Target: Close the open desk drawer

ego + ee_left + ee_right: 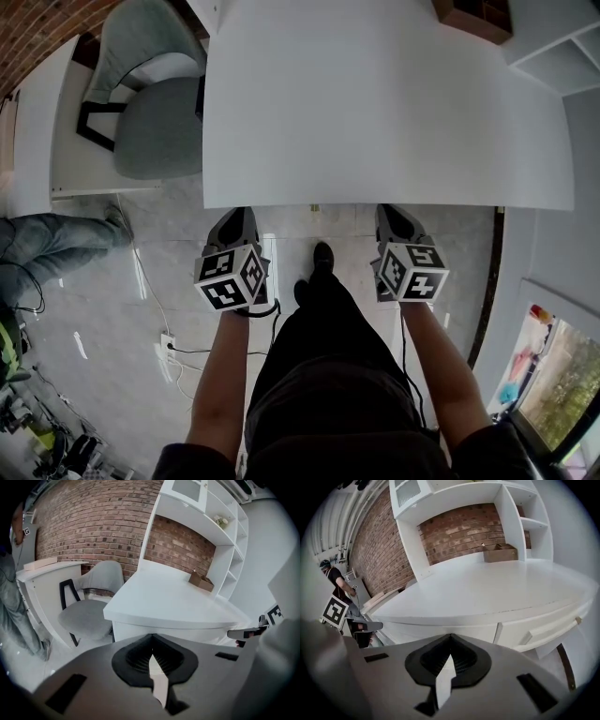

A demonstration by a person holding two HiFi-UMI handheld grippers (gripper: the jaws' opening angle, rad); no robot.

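Note:
The white desk (384,103) fills the top of the head view, and its top hides any drawer there. In the right gripper view a white drawer front (534,629) with a bar handle (555,626) sits under the desktop at the right. It looks about level with the panel beside it. My left gripper (236,216) and right gripper (394,212) hover side by side just short of the desk's near edge, touching nothing. Both are shut and hold nothing: left gripper (152,639), right gripper (450,637).
A grey chair (155,122) stands left of the desk, beside a second white desk (37,131). A person's leg in jeans (52,242) reaches in at the left. A power strip (169,345) with cables lies on the floor. A cardboard box (473,13) sits at the desk's back.

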